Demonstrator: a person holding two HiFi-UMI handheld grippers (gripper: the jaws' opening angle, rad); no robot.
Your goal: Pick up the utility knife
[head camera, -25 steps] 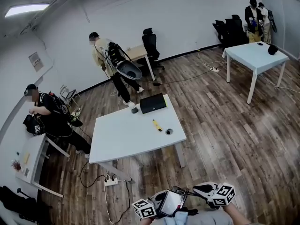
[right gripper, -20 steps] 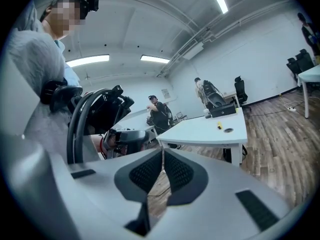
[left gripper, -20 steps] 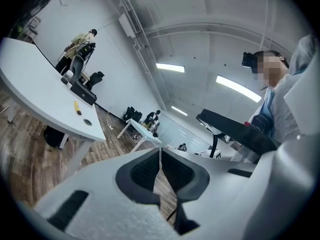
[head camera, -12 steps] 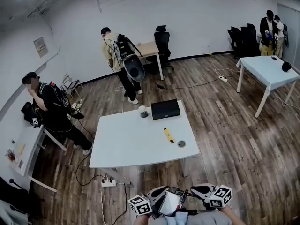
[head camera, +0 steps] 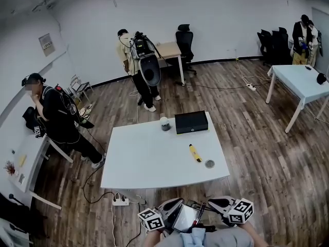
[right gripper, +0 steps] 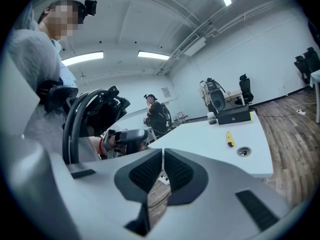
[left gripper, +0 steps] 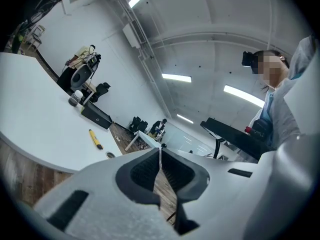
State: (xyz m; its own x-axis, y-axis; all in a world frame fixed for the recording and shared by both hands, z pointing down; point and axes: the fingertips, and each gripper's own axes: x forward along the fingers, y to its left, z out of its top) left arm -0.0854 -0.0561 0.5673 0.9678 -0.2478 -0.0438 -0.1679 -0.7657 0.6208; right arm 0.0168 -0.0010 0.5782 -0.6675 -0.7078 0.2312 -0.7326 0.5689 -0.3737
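Observation:
The yellow utility knife (head camera: 195,153) lies on the white table (head camera: 149,161), near its right edge, beside a round cable hole (head camera: 209,163). It also shows as a small yellow bar in the left gripper view (left gripper: 95,139) and the right gripper view (right gripper: 229,138). Both grippers are held close to the person's body at the bottom of the head view, well short of the table. My left gripper (head camera: 172,206) is shut with nothing between its pads (left gripper: 160,170). My right gripper (head camera: 213,203) is shut and empty too (right gripper: 163,171).
A black box (head camera: 191,122) and a small grey cup (head camera: 164,123) stand at the table's far edge. A power strip (head camera: 121,201) with cables lies on the wood floor left of the table. Three people stand farther off, near other desks and chairs.
The table and knife have come closer and lower in the head view as the person walks toward them. Both grippers stay shut in front of the body.

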